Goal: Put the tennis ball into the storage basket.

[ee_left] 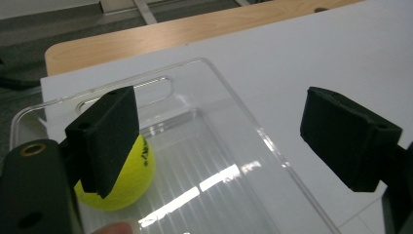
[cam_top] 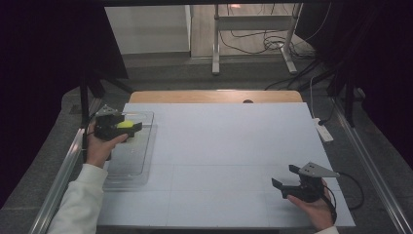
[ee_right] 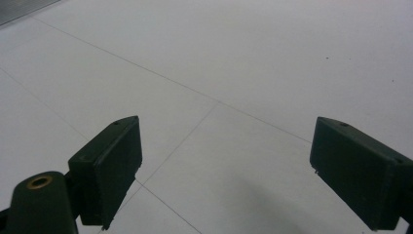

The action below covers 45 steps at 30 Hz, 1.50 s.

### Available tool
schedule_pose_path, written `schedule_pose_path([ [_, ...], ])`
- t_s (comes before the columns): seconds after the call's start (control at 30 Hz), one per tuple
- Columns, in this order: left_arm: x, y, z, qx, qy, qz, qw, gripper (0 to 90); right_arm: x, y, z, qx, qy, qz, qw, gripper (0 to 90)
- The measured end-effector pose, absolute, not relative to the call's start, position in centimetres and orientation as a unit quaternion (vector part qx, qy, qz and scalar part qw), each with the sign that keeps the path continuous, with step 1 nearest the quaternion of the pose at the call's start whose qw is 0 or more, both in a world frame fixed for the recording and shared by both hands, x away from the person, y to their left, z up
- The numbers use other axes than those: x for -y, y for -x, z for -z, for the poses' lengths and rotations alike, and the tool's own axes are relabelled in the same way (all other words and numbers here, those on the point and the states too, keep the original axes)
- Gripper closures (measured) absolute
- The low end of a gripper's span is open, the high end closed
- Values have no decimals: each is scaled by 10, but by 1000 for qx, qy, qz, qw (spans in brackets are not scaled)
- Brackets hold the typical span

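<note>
Left tool [cam_top: 127,127] is held over the tray [cam_top: 141,146] at left of the high view, jaws apart. Ball [ee_left: 122,180] is seen lying in the tray, partly behind one jaw. Right tool [cam_top: 287,181], lower right, is spread wide above bare tabletop [ee_right: 234,58].

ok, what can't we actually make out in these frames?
- Tennis ball: in the left gripper view, one black jaw covers much of it, so its printed mark is unreadable.
- Ball against clear tray: contact point sits behind that jaw; resting or lifted, cannot tell.
- High view: ball small, half covered by the left gripper.
- Right gripper: its hand is cut off by the bottom edge.
</note>
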<state>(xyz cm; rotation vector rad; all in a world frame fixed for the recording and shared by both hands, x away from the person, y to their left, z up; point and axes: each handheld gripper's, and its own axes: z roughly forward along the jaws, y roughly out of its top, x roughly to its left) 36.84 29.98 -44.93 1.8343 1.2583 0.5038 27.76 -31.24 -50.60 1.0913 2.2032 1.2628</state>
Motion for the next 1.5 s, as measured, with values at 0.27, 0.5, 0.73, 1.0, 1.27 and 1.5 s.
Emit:
schedule_pose_path([
  [0.27,-290,-356,445,-475,-741,-197,433,152,312,-277,506,-783,-388,-449,188,119],
  [0.5,-285,-345,446,-462,-742,-190,447,151,312,-278,506,-783,-388,-448,188,119],
  [0.73,-277,-333,448,-453,-748,-185,449,152,312,-278,506,-783,-389,-448,188,119],
  [1.0,-273,-320,452,-441,-755,-176,452,150,312,-277,506,-783,-388,-448,188,119],
  [1.27,-270,-306,460,-435,-758,-164,457,149,312,-277,506,-783,-388,-447,188,119],
  [1.5,-265,-295,465,-428,-762,-159,460,147,312,-277,506,-784,-389,-447,188,120],
])
